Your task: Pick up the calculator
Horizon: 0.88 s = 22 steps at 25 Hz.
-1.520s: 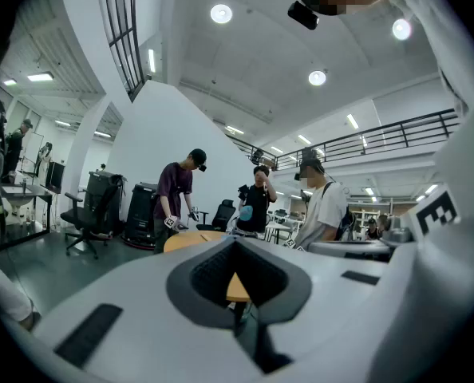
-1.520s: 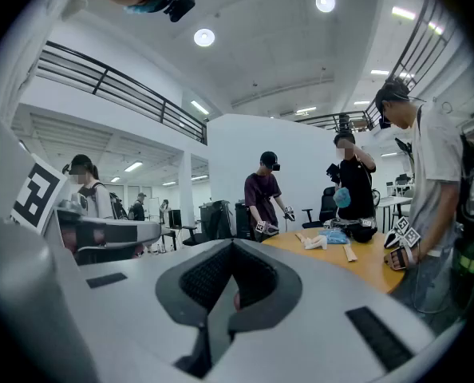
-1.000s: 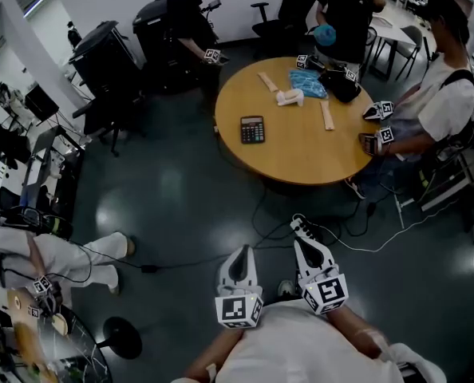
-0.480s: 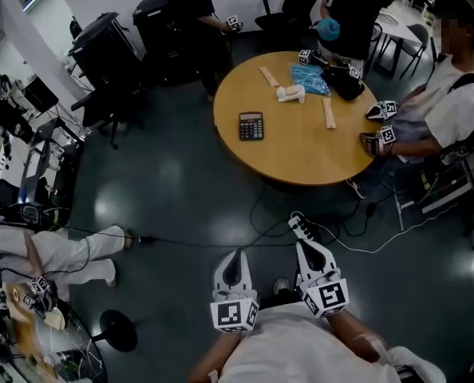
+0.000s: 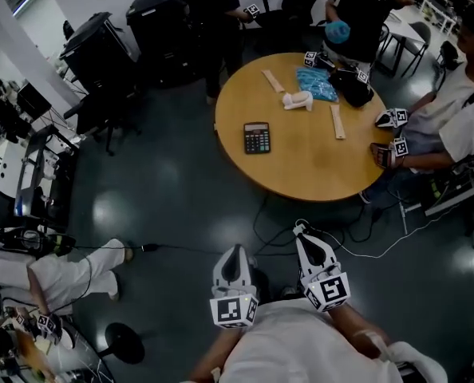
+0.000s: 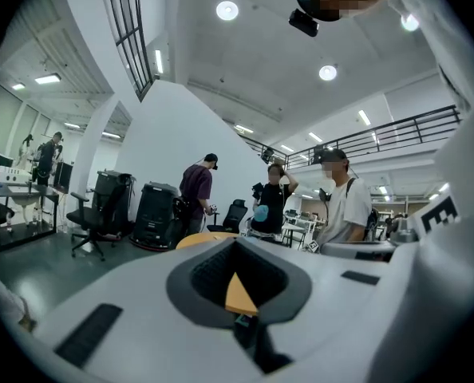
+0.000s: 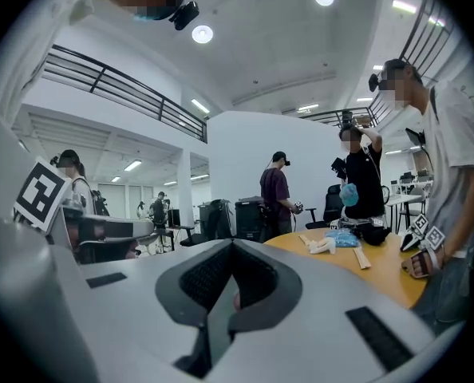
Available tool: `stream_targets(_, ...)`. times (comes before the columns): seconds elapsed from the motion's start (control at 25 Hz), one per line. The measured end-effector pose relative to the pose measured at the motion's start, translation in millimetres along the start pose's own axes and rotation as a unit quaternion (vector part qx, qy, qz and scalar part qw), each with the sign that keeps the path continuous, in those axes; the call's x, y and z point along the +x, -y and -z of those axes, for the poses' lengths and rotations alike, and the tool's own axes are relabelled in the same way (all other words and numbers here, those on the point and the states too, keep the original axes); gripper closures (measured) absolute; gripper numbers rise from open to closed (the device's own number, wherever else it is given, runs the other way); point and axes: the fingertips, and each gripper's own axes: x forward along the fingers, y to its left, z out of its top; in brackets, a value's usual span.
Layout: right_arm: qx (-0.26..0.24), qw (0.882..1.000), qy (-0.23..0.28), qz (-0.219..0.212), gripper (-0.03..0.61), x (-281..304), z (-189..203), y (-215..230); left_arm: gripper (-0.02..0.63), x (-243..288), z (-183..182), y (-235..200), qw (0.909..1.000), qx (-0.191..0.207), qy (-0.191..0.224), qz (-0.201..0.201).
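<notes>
Head view: open dark floor (image 5: 173, 206) lies between me and the round wooden table (image 5: 301, 162), with loose cables (image 5: 345, 238) trailing across it near the table's near edge. Black chairs and equipment (image 5: 101, 54) crowd the far left, and a person in white trousers (image 5: 57, 274) sits on the floor at lower left. The calculator (image 5: 257, 137) lies flat on the table's left part, close to its left rim, with bare wood around it. Further back on the table are a white object (image 5: 297, 100), a blue packet (image 5: 317, 84) and two wooden sticks (image 5: 337, 122). A seated person (image 5: 460, 126) occupies the right rim, and others stand beyond the far rim. The left gripper (image 5: 235, 251) and right gripper (image 5: 302, 230) sit side by side low in frame, close to my body, both aimed toward the table and well apart from the calculator. Left gripper view: the jaws are together with nothing between them; a sliver of the orange tabletop shows past the tips, and I cannot make out the calculator. Right gripper view: the jaws are likewise pressed together and empty; the table sits ahead to the right, carrying the white object, blue packet and a stick. The calculator is not discernible here.
</notes>
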Motion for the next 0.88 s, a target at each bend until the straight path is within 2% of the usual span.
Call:
stream_targets(0.24, 0.002, 0.999, 0.016, 0.039, 0.565, 82, -21, 19, 0.609, 84, -24, -45, 0.9982, 0.013, 0.005, 0.058)
stream_targets(0.44, 0.012, 0.998, 0.014, 0.065, 0.565, 130, -33, 37, 0.609, 125, -36, -66, 0.9965, 0.002, -0.002, 0.083)
stream_targets(0.68, 0.018, 0.997, 0.009, 0.076, 0.565, 183, -31, 65, 0.609, 178, -36, -85, 0.9955, -0.01, -0.01, 0.093)
stream_targets(0.88, 0.022, 0.998, -0.011, 0.064, 0.565, 239, -15, 104, 0.609, 244, -44, -97, 0.9958, -0.007, -0.005, 0.091)
